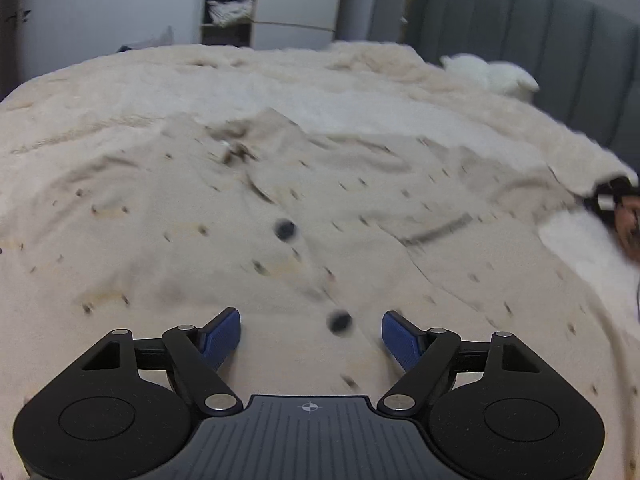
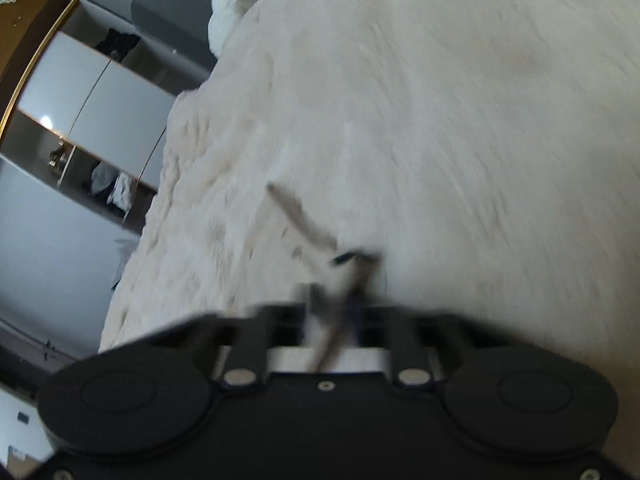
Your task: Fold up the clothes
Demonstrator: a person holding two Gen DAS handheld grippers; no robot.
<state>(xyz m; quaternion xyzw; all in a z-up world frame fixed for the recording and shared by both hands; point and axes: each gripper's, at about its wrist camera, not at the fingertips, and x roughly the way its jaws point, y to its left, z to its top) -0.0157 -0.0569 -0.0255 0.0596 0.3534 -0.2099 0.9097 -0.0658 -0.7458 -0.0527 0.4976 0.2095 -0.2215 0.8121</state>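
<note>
On the bed [image 1: 120, 80], shirt [image 1: 320, 208] lies collar pointing away.

1. The left gripper [image 1: 311, 334] hovered over a beige shirt [image 1: 280, 220], its blue-padded jaws spread wide with nothing between them.
2. The shirt lay spread on a cream fluffy blanket [image 1: 240, 76], speckled with small dark marks and creased in several places.
3. Two dark buttons showed along its front: one [image 1: 285, 229] near the middle, another [image 1: 339, 322] just ahead of the jaws.
4. At the far right edge, the right gripper [image 1: 610, 196] sat at the shirt's sleeve end; its jaws were too small to read.
5. A white plush toy [image 1: 492, 74] rested against the grey headboard [image 1: 520, 24].
6. An open wardrobe [image 1: 230, 0] with piled clothes stood behind the bed.
</note>
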